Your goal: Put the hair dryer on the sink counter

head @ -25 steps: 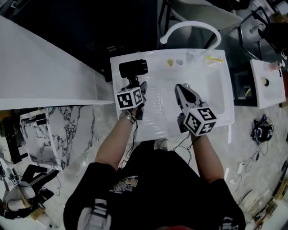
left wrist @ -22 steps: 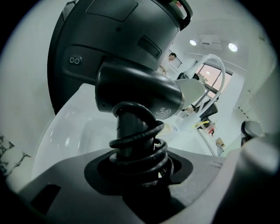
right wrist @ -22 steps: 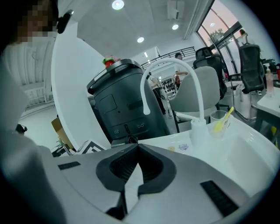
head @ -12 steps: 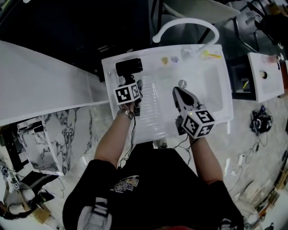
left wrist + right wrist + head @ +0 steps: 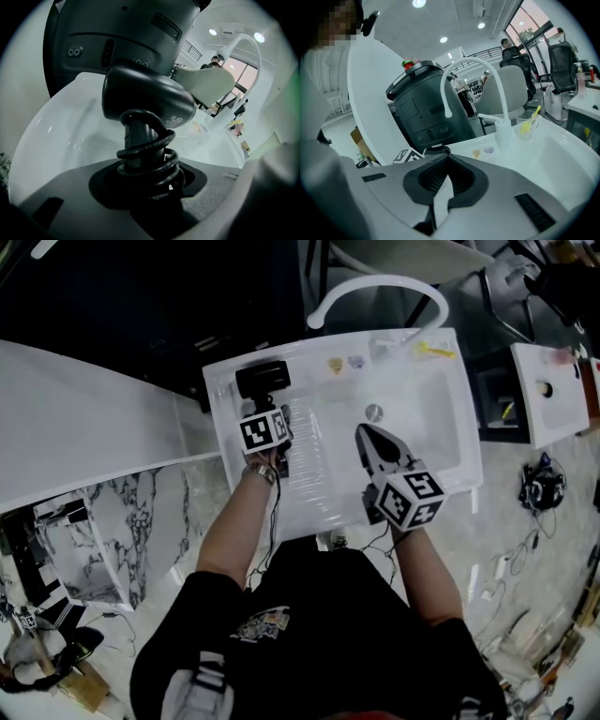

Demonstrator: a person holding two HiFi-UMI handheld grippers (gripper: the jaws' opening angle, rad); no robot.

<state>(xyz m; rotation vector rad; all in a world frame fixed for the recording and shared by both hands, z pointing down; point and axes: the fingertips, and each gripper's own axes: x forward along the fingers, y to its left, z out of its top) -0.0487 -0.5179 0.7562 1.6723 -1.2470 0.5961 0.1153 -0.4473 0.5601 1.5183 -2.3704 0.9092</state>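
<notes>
Gripping the black hair dryer (image 5: 262,379) by its handle, the left gripper (image 5: 150,185) hung over the sink counter's (image 5: 314,498) far left corner (whether they touched was hidden). The right gripper (image 5: 362,431) was closed, empty.

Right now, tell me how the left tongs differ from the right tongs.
The left tongs are closed on the black hair dryer's cord-wrapped handle; the right tongs are shut on nothing. In the head view the left tongs sit near the sink counter's back left corner, while the right tongs reach out beside the basin. Both are hand-held and carry a marker cube.
</notes>
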